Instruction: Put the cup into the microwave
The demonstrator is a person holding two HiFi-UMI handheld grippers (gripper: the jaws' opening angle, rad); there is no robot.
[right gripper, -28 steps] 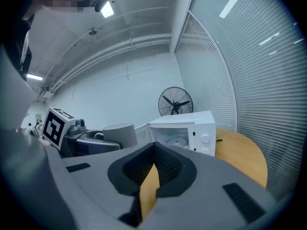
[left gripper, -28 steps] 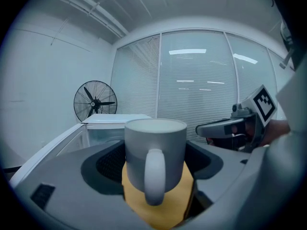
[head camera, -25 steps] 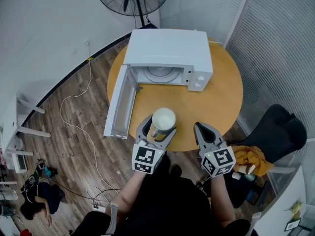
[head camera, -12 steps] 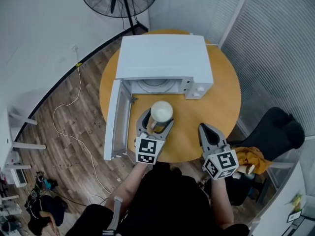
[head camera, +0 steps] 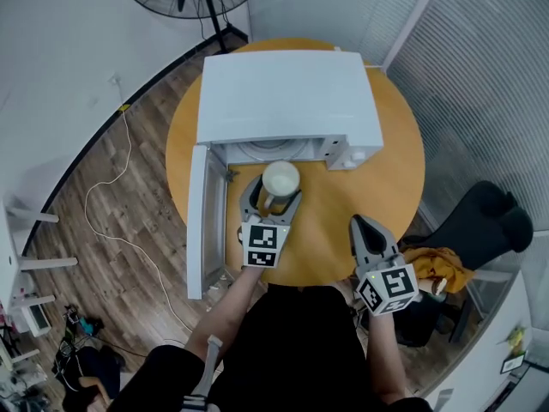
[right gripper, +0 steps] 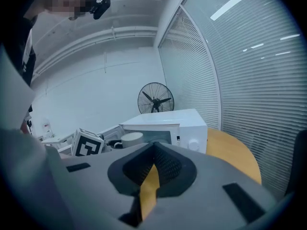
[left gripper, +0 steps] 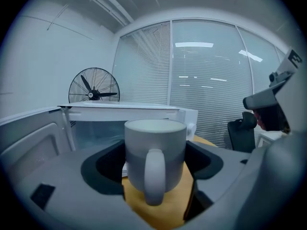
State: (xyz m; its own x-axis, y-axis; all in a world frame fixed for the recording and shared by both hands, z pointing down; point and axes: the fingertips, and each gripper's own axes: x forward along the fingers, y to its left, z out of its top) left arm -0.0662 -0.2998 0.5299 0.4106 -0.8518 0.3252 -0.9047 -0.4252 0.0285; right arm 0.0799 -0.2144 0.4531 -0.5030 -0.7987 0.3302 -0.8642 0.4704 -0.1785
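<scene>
Just before the open mouth of the microwave (head camera: 287,93), the cup (head camera: 280,179) stood clearly farther in than one second earlier. It had been carried from the near part of the table (head camera: 386,178) toward the cavity, so I judged that only the final push inside remained. The left gripper (head camera: 273,192) held the cup upright, jaws pressed on both its sides, the handle facing back. The door (head camera: 197,221) stood open at the left. The right gripper (head camera: 364,227) waited near the table's near right edge, jaws closed together on nothing.

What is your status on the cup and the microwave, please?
Left gripper shut on cup, just outside the open microwave. Right gripper shut, empty. Door open wide, nothing blocking.
</scene>
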